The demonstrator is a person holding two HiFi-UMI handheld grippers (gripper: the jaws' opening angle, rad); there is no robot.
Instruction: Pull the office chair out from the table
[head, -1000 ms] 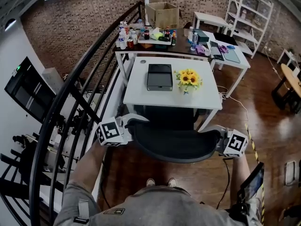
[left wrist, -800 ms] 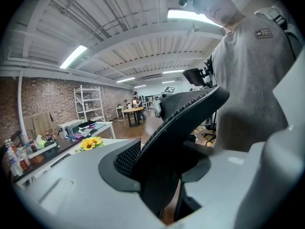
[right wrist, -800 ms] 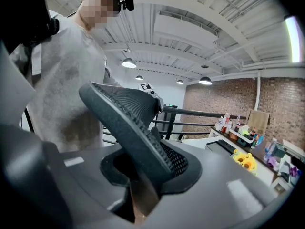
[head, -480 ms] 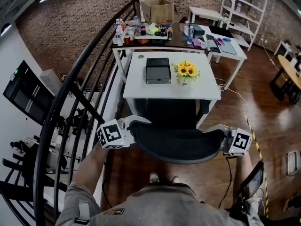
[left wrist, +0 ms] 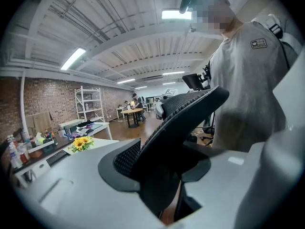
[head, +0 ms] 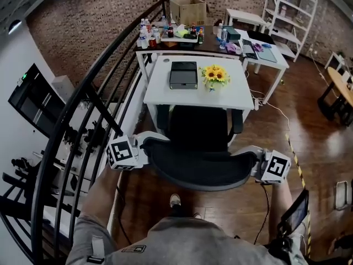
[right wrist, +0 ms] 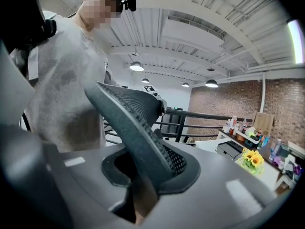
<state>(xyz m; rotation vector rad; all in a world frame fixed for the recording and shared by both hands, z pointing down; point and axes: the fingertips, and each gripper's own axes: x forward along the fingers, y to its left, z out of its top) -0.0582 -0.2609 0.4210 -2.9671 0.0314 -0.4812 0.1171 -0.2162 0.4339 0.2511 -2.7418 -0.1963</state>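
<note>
The black mesh office chair [head: 198,167] stands in front of the white table [head: 165,95]. Its seat [head: 198,127] and both armrests show clear of the table's edge. My left gripper [head: 144,147] is shut on the left end of the curved backrest [left wrist: 181,113]. My right gripper [head: 255,160] has the right end of the backrest [right wrist: 128,111] between its jaws, which are closing on it. In both gripper views the mesh rim runs straight into the gap between the grey jaws. The chair's base is hidden under the seat.
A dark box [head: 183,74] and a vase of sunflowers [head: 211,75] sit on the table. A black stair railing [head: 83,109] runs close along the left. Behind stands a cluttered table [head: 182,37] with bottles. My shoe [head: 175,200] is just behind the chair on the wood floor.
The chair has rolled back out from under the table toward me, and its seat and armrests now show. Both grippers came back with the backrest.
</note>
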